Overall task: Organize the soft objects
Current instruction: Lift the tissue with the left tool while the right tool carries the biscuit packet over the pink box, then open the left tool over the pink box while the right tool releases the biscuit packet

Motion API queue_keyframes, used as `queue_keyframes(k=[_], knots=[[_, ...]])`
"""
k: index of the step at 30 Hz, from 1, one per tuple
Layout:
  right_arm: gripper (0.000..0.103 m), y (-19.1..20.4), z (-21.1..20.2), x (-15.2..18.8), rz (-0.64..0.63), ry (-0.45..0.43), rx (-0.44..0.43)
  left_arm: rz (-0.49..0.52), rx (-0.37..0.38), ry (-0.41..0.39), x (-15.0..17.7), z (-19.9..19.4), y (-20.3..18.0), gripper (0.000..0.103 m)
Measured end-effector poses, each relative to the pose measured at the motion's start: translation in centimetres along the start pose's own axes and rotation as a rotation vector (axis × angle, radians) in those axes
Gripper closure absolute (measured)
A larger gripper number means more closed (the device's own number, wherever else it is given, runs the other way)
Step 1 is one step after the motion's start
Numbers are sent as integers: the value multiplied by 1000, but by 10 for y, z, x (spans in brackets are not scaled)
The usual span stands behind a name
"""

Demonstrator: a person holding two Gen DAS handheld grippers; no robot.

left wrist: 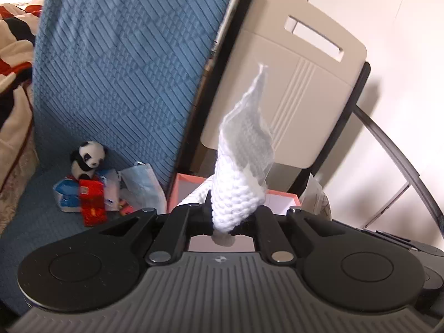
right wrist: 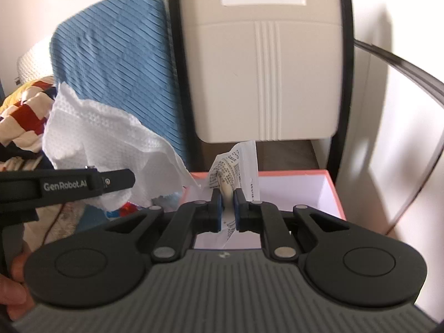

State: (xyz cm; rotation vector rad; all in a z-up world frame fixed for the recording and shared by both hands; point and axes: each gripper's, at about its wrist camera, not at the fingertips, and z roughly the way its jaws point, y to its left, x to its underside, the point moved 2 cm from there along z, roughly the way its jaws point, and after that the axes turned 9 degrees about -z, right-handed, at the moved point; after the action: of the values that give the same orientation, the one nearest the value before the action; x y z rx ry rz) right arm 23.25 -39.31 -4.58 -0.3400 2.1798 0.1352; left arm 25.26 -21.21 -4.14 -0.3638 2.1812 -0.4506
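Note:
My left gripper (left wrist: 222,217) is shut on a white dimpled tissue (left wrist: 244,163), which stands up out of the jaws in a twisted point. The right wrist view shows that gripper (right wrist: 131,179) side-on at the left, the tissue (right wrist: 97,136) billowing above it. My right gripper (right wrist: 228,197) is shut on a crumpled white wrapper with black print (right wrist: 238,161). Both grippers hover over an open pink box (right wrist: 334,191) with a white inside; its rim (left wrist: 173,194) also shows behind the left jaws. A small panda plush (left wrist: 87,159) sits on the blue seat to the left.
Under the panda lie a red packet (left wrist: 93,204), blue-and-white packets and a face mask (left wrist: 144,188). A blue ribbed cushion (left wrist: 125,69) and a beige chair back (right wrist: 263,69) rise behind the box. A patterned blanket (left wrist: 14,41) lies far left. A hand (right wrist: 14,285) shows lower left.

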Motion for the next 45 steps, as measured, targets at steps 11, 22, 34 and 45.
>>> queue_keyframes(k=[11,22,34,45], knots=[[90,-40,43,49,-5,123,34,35,-12,103,44,64,-30,94],[90,-54,84,96,-32,237,46,80,-67,219,89,120,-28,94],[74,-64,87,94,65,244,13,143,-43,276,96,123,-35,38],[36,-49,58,66,86,170,19,185,-25,184,62,72,-32,35]])
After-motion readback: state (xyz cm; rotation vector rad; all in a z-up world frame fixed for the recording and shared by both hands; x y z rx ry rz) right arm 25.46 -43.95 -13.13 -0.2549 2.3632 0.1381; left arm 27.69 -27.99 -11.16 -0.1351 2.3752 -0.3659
